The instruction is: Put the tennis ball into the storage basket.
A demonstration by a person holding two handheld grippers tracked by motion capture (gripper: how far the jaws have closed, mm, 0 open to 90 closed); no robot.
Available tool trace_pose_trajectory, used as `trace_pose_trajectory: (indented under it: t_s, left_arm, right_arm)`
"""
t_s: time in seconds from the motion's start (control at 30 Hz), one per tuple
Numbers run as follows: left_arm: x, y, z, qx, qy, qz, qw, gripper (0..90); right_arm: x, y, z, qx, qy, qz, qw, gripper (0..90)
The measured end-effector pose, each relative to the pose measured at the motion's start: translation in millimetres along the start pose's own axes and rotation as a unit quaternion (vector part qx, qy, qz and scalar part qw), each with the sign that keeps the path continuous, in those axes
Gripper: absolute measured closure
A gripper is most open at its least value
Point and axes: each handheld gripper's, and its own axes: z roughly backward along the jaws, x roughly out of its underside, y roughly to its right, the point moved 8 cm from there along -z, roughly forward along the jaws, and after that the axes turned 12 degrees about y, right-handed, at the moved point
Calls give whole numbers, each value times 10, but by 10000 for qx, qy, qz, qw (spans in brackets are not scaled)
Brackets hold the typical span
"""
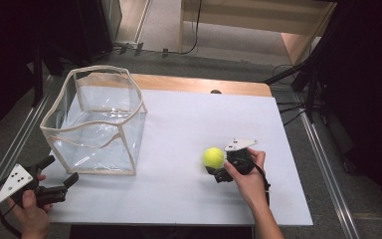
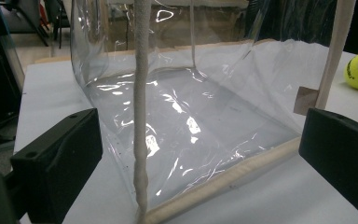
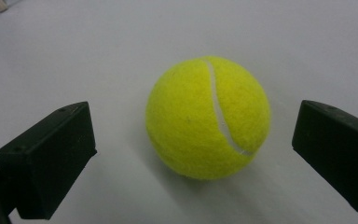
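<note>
Tennis ball [image 3: 208,117] sits on the white desk [image 1: 179,149], centred between the spread jaws of the right tongs [image 1: 218,167], untouched. Squeeze should be made squarely across its middle. Left tongs [image 1: 59,175], also spread, face the clear bag [image 1: 97,122], empty.

One yellow tennis ball [image 1: 213,157] lies on the surface [image 1: 179,129], which is a single white sheet over one wooden tabletop [image 1: 199,83]. One clear plastic bag with cream fabric trim [image 1: 95,121] stands on it, open at the top. There are two grippers: the left gripper [image 1: 59,173] and the right gripper [image 1: 216,169], each with two black jaws and one grey three-cornered plate. Two hands hold them, the left hand [image 1: 30,211] and the right hand [image 1: 248,174], one to each gripper.
</note>
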Motion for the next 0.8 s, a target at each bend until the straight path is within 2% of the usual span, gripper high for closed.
trace_pose_trajectory:
  t_s: [0.1, 0.17, 0.27, 0.3, 0.47, 0.6, 0.7, 0.8]
  left_arm:
    - [0, 0, 1, 0, -3, 3, 10000, 0]
    - [0, 0, 1, 1, -3, 2, 10000, 0]
    - [0, 0, 1, 2, -4, 2, 10000, 0]
    - [0, 0, 1, 3, -3, 0, 10000, 0]
    - [-1, 1, 1, 4, 4, 5, 10000, 0]
    - [-2, 0, 0, 1, 13, 11, 10000, 0]
    - [-2, -1, -1, -1, 9, 9, 10000, 0]
    - [-2, -5, 0, -7, 11, 10, 10000, 0]
  right_arm:
    - [20, 20, -56, 46, -140, -40, 9999, 4]
    - [18, 50, -82, 205, -159, -17, 9997, 125]
    - [13, 65, -105, 265, -178, 12, 9995, 126]
    - [12, 54, -126, 245, -239, -80, 9994, 126]
    - [12, 58, -181, 226, -340, -15, 9992, 126]
    - [31, 46, -245, 224, -515, -79, 9984, 127]
    - [45, 47, -276, 225, -586, -16, 9980, 127]
    - [82, 23, -312, 240, -736, -196, 9968, 127]
